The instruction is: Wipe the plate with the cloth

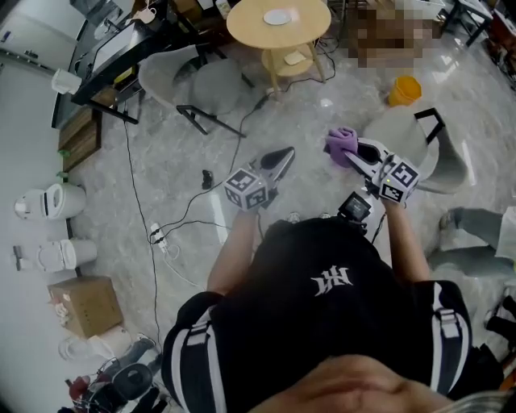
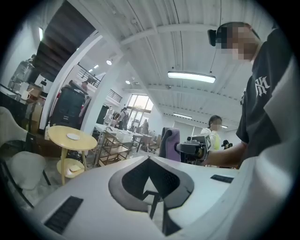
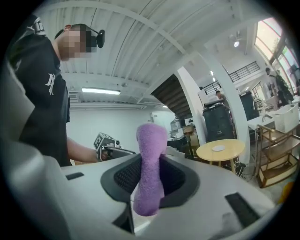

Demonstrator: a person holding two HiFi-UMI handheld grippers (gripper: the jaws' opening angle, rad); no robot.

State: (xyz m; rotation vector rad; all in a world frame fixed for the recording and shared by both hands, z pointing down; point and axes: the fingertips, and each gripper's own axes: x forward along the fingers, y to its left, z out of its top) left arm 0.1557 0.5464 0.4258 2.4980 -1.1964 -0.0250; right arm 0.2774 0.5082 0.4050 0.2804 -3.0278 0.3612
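**Two hand-held grippers up, purple cloth (image 3: 150,154) in the right one**

The round yellow worktop (image 1: 242,34) stands well ahead of both hand-held grippers. The left hand-held gripper (image 2: 149,164) has its jaws together, with nothing between them. The right hand-held gripper (image 3: 149,180) is clamped on the cloth, which stands upright between its jaws. The white plate (image 1: 277,17) lies on the worktop, well apart from the cloth.

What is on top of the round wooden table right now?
One small white plate lies on the round table. Its lower shelf holds something pale, mostly covered by the top.
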